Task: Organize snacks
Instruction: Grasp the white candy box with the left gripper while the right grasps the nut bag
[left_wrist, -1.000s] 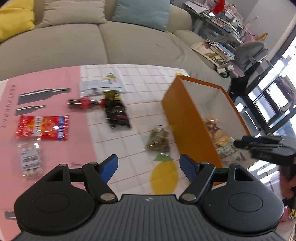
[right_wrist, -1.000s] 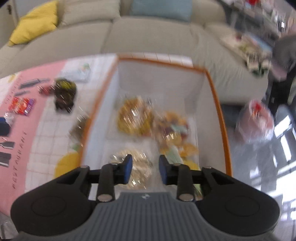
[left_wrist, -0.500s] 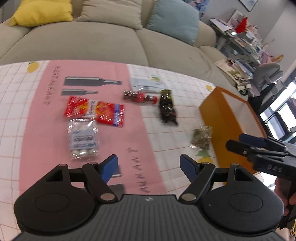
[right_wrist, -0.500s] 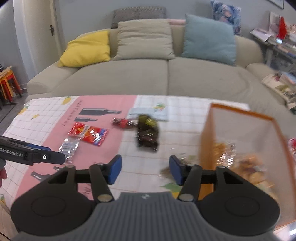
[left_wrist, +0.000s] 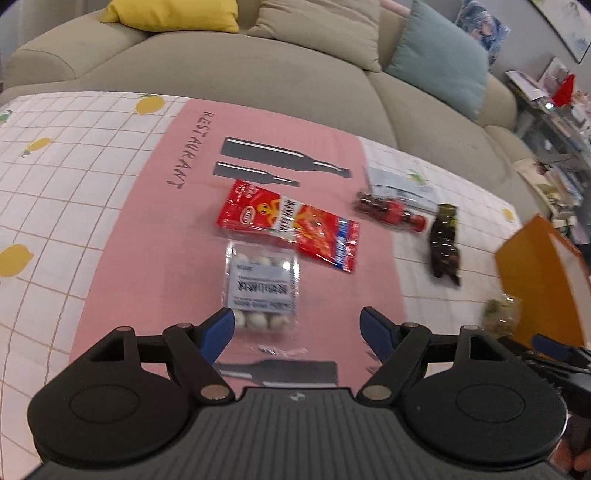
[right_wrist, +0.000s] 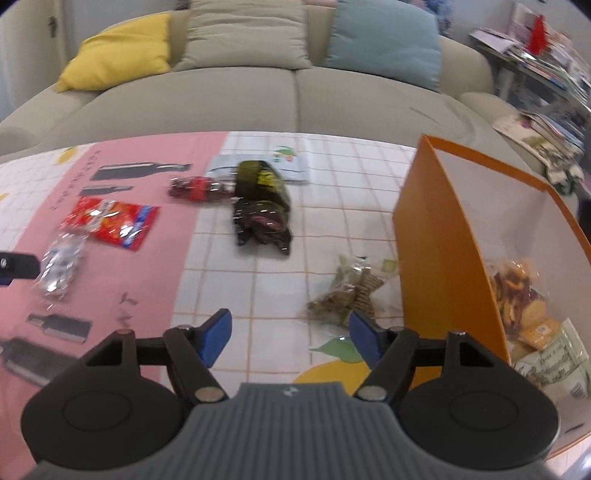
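Observation:
My left gripper (left_wrist: 297, 328) is open just in front of a clear pack of white candies (left_wrist: 262, 286) on the pink mat; nothing is between its fingers. Beyond that pack lie a red snack bag (left_wrist: 291, 225), a small red bottle-shaped pack (left_wrist: 391, 210) and a dark wrapper (left_wrist: 445, 247). My right gripper (right_wrist: 290, 332) is empty, its jaws opening, low over the tablecloth. A clear bag of greenish-brown snacks (right_wrist: 349, 291) lies just ahead of its right finger, beside the orange box (right_wrist: 443, 251). Snack bags (right_wrist: 517, 295) lie inside the box.
A white flat packet (right_wrist: 291, 168) lies at the table's far side. A beige sofa (right_wrist: 295, 99) with yellow, beige and teal cushions runs behind the table. Cluttered shelves (left_wrist: 554, 122) stand at the right. The other gripper's tip shows at the left edge (right_wrist: 14, 267).
Both grippers swung left, away from the box, and came down toward the table. The right gripper, shut over the box interior before, now stands open. The left one now faces the candy pack.

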